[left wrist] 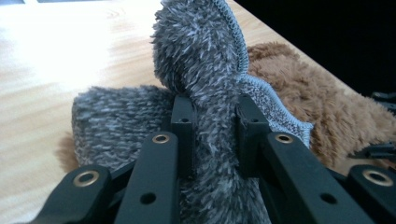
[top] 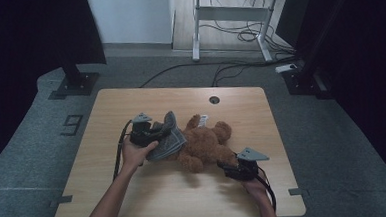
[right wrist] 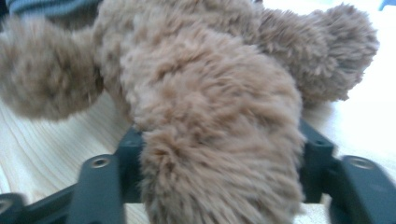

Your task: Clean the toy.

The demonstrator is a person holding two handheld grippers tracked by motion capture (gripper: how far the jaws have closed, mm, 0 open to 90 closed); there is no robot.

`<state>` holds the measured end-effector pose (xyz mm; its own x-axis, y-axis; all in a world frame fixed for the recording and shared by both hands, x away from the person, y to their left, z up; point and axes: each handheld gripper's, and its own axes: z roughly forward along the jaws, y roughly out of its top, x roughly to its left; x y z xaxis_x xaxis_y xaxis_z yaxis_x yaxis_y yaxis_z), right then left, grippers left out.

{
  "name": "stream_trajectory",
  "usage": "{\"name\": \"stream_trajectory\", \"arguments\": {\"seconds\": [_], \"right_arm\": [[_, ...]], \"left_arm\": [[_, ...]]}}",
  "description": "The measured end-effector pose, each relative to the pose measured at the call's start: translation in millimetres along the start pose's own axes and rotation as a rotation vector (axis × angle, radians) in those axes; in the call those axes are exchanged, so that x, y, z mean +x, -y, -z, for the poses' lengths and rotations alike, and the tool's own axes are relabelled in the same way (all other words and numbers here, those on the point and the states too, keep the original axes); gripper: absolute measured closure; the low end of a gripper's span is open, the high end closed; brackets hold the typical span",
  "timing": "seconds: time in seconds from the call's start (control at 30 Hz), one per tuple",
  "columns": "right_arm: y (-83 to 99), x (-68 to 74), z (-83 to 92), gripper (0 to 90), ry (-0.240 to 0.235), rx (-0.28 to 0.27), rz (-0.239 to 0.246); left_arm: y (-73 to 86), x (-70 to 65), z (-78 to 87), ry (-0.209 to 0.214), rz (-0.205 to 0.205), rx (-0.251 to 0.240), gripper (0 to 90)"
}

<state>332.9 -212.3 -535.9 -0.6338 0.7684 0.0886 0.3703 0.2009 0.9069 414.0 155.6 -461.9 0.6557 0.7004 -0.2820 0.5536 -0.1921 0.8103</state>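
Work in hand: a grey fuzzy garment [top: 166, 140] being worked on or off a brown teddy bear [top: 205, 143], which lies on the wooden table [top: 135, 196] between the two grippers.

Progress, as judged from how things lie: about midway. The garment is bunched at the bear's end nearest the left gripper, one flap standing up, the rest draped over the fur. Most of the bear's body and limbs on the right gripper's side are bare. Which way the garment is travelling cannot be told. Left to do: either slide it fully clear or pull it along the body.

Left gripper [left wrist: 215, 116]: jaws drawn narrow, pinching a thick fold of the grey garment [left wrist: 205, 60] between the pads. Fabric rises straight above the jaws; bear fur [left wrist: 317, 102] lies just beyond and to one side.

Right gripper [right wrist: 219, 154]: jaws standing fairly wide on either side of a bear limb [right wrist: 219, 140]. The limb fills the gap, fur brushing both jaws. Whether the pads press in cannot be told; the view is blurred. In the high view this gripper [top: 229, 167] sits just beside the bear's near leg.
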Motion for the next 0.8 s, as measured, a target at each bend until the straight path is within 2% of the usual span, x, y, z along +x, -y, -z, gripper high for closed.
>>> {"name": "stream_trajectory", "arguments": {"seconds": [0.07, 0.17, 0.27, 0.33, 0.5, 0.53, 0.57, 0.6, 0.67, 0.7, 0.73, 0.77, 0.8], "right_arm": [[-4.9, 2.2, 4.2, 27.9, 0.007, -0.023, -0.011], [-10.4, 3.6, 7.9, 25.3, 0.003, -0.040, -0.018], [-24.0, 5.1, 15.3, 23.1, -0.036, -0.072, -0.030], [-31.7, 6.8, 16.6, 23.0, -0.045, -0.070, -0.027], [-36.3, 10.7, 3.1, 22.4, -0.071, -0.016, -0.028], [-34.4, 10.6, -9.1, 22.4, -0.080, 0.021, -0.035], [-34.4, 10.6, -9.1, 22.4, -0.080, 0.021, -0.035], [-31.7, 11.8, -20.0, 22.1, -0.089, 0.058, -0.027], [-30.6, 12.5, -22.4, 22.3, -0.095, 0.071, -0.025], [-29.2, 13.5, -25.0, 23.9, -0.098, 0.088, -0.020], [-25.5, 15.5, -26.6, 31.4, -0.118, 0.104, -0.005], [-23.2, 17.1, -26.4, 34.4, -0.115, 0.107, 0.008], [-21.6, 18.1, -26.1, 40.1, -0.116, 0.114, 0.027]], "left_arm": [[5.1, -1.8, 2.3, 0.004, -0.003, -0.004, 74.0], [9.6, -4.7, 6.0, 0.003, -0.004, -0.009, 74.2], [18.2, -8.7, 10.6, 0.007, -0.004, -0.025, 74.2], [24.8, -10.6, 12.8, 0.016, 0.003, -0.037, 74.2], [28.3, -13.0, 16.1, 0.013, -0.004, -0.034, 74.2], [30.1, -14.3, 17.9, 0.012, -0.009, -0.030, 74.2], [30.1, -14.3, 17.9, 0.012, -0.009, -0.030, 74.2], [32.8, -16.2, 19.2, 0.007, -0.015, -0.032, 74.2], [34.1, -16.7, 19.7, 0.007, -0.016, -0.034, 74.1], [35.4, -17.3, 20.1, 0.008, -0.013, -0.036, 74.1], [35.5, -19.8, 20.9, 0.006, -0.014, -0.036, 74.0], [35.5, -19.8, 20.9, 0.006, -0.014, -0.036, 74.0], [32.9, -25.6, 22.7, 0.004, -0.026, -0.030, 73.8]]}}
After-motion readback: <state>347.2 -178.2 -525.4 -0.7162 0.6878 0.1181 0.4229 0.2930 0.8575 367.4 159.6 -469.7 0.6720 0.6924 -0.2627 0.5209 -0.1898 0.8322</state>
